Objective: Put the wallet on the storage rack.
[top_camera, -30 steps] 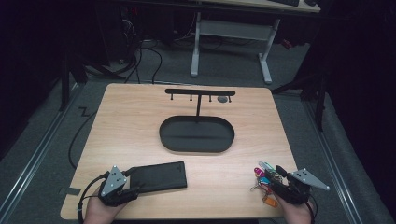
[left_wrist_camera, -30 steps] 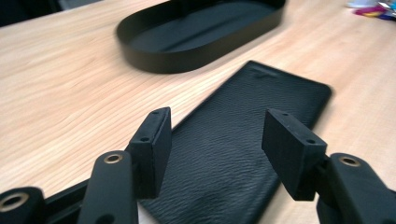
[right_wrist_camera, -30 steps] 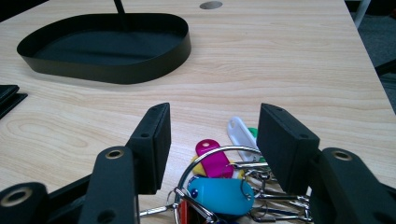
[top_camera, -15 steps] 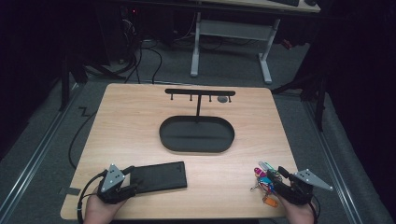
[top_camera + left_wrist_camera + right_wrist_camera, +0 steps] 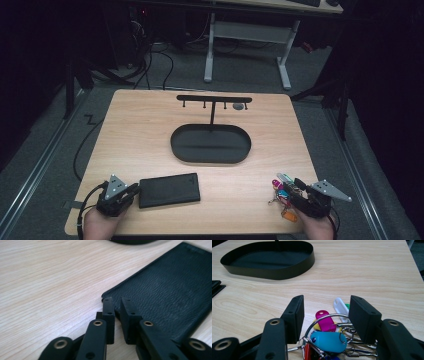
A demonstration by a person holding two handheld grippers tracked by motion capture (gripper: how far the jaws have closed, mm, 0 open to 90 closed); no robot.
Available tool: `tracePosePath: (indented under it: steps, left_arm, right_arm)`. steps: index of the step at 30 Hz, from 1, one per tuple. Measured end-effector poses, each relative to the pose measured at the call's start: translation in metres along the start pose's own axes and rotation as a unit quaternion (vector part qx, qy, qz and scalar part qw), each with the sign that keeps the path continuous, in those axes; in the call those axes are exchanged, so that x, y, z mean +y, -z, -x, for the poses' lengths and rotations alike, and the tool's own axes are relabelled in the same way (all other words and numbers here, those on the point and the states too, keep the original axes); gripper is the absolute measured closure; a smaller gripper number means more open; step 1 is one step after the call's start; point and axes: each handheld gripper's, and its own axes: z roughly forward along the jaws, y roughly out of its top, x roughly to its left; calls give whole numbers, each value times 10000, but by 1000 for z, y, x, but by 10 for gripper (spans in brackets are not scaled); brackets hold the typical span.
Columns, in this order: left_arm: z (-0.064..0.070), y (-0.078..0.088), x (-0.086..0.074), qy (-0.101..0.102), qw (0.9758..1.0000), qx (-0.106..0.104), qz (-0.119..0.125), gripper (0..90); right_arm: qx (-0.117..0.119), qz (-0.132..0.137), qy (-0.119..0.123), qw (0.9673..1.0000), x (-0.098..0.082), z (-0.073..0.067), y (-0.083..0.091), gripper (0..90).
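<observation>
Grained black leather wallet, flat and oblong, lies on the pale wooden table near the front edge on the person's left; its left short end meets the left gripper, which rests low on the tabletop in the person's left hand; in the left gripper view the two black jaws have just been closing and now stand nearly together at the wallet's corner, one jaw over the leather, the other at its rim; only a narrow slit shows between them, and whether the wallet's edge is pinched there I cannot tell.

Across the table, near the front right corner, lies a bunch of keys on a metal ring with coloured plastic tags; pink, turquoise, white and red tags show in the right gripper view; the right gripper stands wide open around the bunch, a jaw on each side of the ring, neither pad pressing on it; the keys rest on the wood between them.

Behind both, at the table's middle, sits a shallow black oval metal tray; a thin post rises from its back edge to a black crossbar with small hooks; the tray is well apart from both the wallet and the keys.
</observation>
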Motion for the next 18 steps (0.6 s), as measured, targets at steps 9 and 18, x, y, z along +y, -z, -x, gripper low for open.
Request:
tracePosePath:
  steps: [9,18]
  left_arm:
    - [6,7,1,-133,9999,98,-28,888]
    - [12,3,-3,-350,9989,202,-233,888]
  right_arm:
    - [-3,84,-22,10000,0,3,4,471]
    - [32,59,-3,10000,0,4,1,474]
